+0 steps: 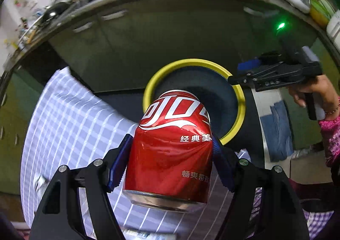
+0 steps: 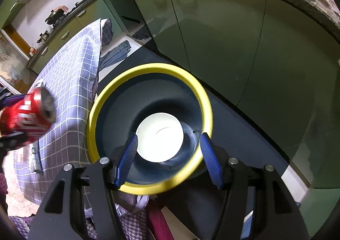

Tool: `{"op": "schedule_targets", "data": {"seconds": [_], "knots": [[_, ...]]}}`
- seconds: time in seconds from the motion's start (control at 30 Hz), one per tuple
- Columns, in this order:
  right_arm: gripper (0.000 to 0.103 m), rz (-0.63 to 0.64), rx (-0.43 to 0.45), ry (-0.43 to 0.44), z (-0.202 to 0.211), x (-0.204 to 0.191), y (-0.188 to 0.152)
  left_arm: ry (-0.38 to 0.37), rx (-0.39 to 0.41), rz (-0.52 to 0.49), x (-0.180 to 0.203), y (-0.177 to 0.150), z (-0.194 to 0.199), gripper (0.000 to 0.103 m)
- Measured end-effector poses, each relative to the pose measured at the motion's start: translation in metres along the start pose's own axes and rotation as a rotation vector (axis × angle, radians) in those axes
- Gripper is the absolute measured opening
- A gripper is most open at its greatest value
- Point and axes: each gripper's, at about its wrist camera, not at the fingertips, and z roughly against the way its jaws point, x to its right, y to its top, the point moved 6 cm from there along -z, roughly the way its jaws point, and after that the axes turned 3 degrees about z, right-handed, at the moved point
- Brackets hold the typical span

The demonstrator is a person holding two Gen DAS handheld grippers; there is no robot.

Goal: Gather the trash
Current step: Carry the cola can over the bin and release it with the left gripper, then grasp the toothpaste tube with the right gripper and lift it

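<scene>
Blue pads of the left gripper [image 1: 170, 155] are clamping a dented red soda can [image 1: 170, 150] by its sides, holding it above the checked cloth [image 1: 70, 125], with the yellow-rimmed bin [image 1: 193, 62] just ahead, likely for dropping in. Right gripper [image 2: 167, 159] is hovering over the bin mouth, jaws apart and gripping nothing, a white paper bowl [image 2: 159, 138] lying below between them.
</scene>
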Motion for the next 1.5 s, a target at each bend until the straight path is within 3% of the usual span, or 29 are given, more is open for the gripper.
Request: {"op": "schedule_targets", "data": {"seconds": [0.2, 0.3, 0.57, 0.77, 0.97, 1.13, 1.33, 1.5], "knots": [[0.059, -0.007, 0.034, -0.005, 0.020, 0.012, -0.005, 0.008, -0.052, -0.044, 0.029, 0.035, -0.046, 0.072], [0.062, -0.007, 0.049, -0.014, 0.030, 0.016, -0.008, 0.014, -0.057, -0.019, 0.031, 0.047, -0.059, 0.084], [0.062, 0.022, 0.063, -0.010, 0.039, 0.005, -0.012, 0.021, 0.054, 0.095, 0.005, 0.036, -0.018, 0.087], [0.062, 0.092, 0.026, 0.024, 0.024, -0.032, -0.010, 0.073, 0.180, 0.230, -0.034, -0.015, 0.046, 0.088], [0.062, 0.197, 0.008, 0.095, 0.016, -0.094, -0.009, 0.267, 0.271, 0.417, -0.084, -0.101, 0.108, 0.092], [0.062, 0.333, -0.024, 0.186, 0.011, -0.170, -0.012, 0.346, 0.301, 0.569, -0.126, -0.180, 0.140, 0.094], [0.061, 0.472, -0.070, 0.299, 0.004, -0.257, -0.027, 0.415, 0.305, 0.653, -0.139, -0.251, 0.154, 0.094], [0.048, 0.543, -0.140, 0.358, -0.009, -0.307, -0.045, 0.430, 0.297, 0.676, -0.135, -0.279, 0.152, 0.095]]}}
